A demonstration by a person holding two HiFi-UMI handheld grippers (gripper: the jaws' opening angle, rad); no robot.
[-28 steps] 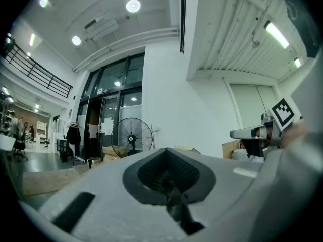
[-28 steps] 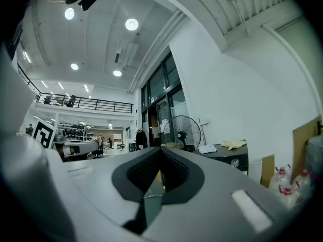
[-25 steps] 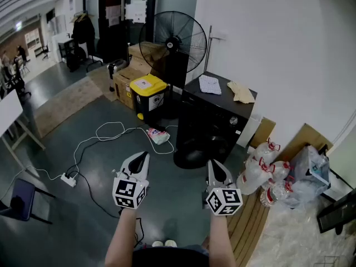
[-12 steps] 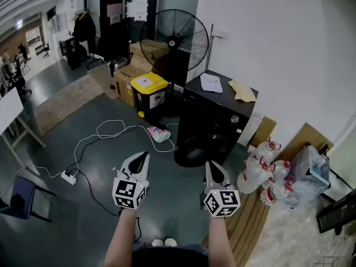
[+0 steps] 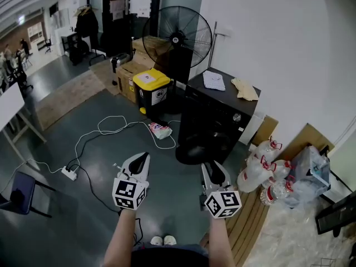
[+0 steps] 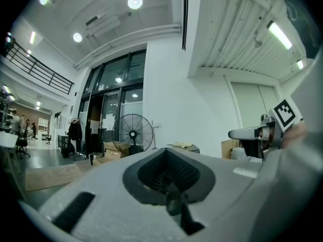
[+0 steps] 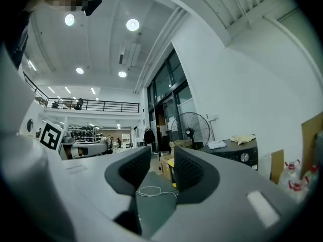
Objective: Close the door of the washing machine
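Washing machine door (image 5: 196, 151) stands open low on the front of the black washing machine (image 5: 222, 113), at the centre of the head view, just above the right gripper (image 5: 211, 169). That gripper's jaws are apart with only floor showing between them. The left gripper (image 5: 141, 158), lower left of centre, has its jaws pressed together and holds nothing. Further up stand a yellow-lidded box (image 5: 151, 90) and a pedestal fan (image 5: 178, 36). A white cable (image 5: 105, 133) loops across the floor.

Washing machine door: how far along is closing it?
Nothing looks done: the door of the washing machine hangs open. In hand: the right hand-held gripper, jaws apart, and the left hand-held gripper, jaws together, are short of it, holding nothing. Left: reach the door and push it shut.
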